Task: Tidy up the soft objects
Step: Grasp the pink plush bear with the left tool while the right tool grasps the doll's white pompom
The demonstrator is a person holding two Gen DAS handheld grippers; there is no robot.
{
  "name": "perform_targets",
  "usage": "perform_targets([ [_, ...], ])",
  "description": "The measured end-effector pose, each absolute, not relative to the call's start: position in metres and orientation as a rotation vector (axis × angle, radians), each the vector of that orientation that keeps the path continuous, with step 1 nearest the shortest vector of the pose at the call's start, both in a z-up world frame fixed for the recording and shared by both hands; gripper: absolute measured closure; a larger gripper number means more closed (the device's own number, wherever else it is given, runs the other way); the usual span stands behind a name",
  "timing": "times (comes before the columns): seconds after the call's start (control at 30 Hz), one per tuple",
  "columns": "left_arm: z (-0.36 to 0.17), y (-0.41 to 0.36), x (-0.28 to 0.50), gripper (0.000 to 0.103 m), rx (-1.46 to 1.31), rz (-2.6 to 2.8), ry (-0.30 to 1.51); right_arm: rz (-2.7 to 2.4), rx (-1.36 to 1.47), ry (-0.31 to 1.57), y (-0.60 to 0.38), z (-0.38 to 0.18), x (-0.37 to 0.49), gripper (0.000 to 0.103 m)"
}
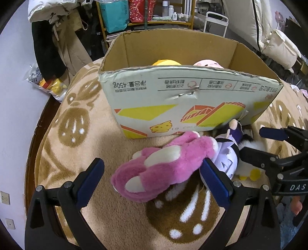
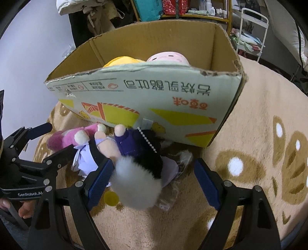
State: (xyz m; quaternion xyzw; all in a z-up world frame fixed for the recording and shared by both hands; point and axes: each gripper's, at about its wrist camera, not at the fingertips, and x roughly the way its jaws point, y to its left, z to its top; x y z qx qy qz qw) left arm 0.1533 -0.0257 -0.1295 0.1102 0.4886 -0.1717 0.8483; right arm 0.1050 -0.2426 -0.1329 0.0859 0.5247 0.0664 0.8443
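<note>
A pink plush bear (image 1: 163,167) lies on the beige blanket in front of an open cardboard box (image 1: 190,100). My left gripper (image 1: 152,173) is open, its jaws on either side of the bear. Beside the bear lies a doll in purple with black hair and a white fluffy tail (image 2: 134,165); it also shows in the left wrist view (image 1: 229,153). My right gripper (image 2: 152,175) is open around the doll. The box (image 2: 154,96) holds a yellow plush (image 2: 121,61) and a pink plush (image 2: 167,56). The bear's feet show in the right wrist view (image 2: 75,138).
A beige blanket with brown paw prints (image 1: 77,123) covers the round table. Behind the box stand a yellow shelf with bags (image 1: 123,17), hanging clothes (image 1: 50,44) and a white rack (image 2: 252,30). A clear plastic wrapper (image 2: 169,198) lies under the doll.
</note>
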Motion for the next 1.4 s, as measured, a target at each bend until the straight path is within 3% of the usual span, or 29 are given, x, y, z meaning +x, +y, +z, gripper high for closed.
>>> perform_targets([
  [0.37, -0.142, -0.028, 0.16, 0.005, 0.248, -0.371, 1.034, 0.156, 0.146, 1.151, -0.232, -0.141, 0.096, 0.014],
  [0.5, -0.144, -0.026, 0.163, 0.006, 0.225, -0.392, 1.037, 0.183, 0.147, 1.184, -0.225, -0.147, 0.095, 0.037],
  [0.57, -0.144, -0.025, 0.163, 0.013, 0.204, -0.421, 1.039, 0.174, 0.143, 1.195, -0.224, -0.15, 0.093, 0.04],
  [0.7, -0.143, -0.028, 0.161, 0.016, 0.217, -0.426, 1.017, 0.162, 0.178, 1.189, -0.228, -0.151, 0.091, 0.049],
  [1.4, -0.145, -0.029, 0.159, 0.017, 0.201, -0.403, 1.015, 0.141, 0.193, 1.203, -0.221, -0.156, 0.101, 0.05],
])
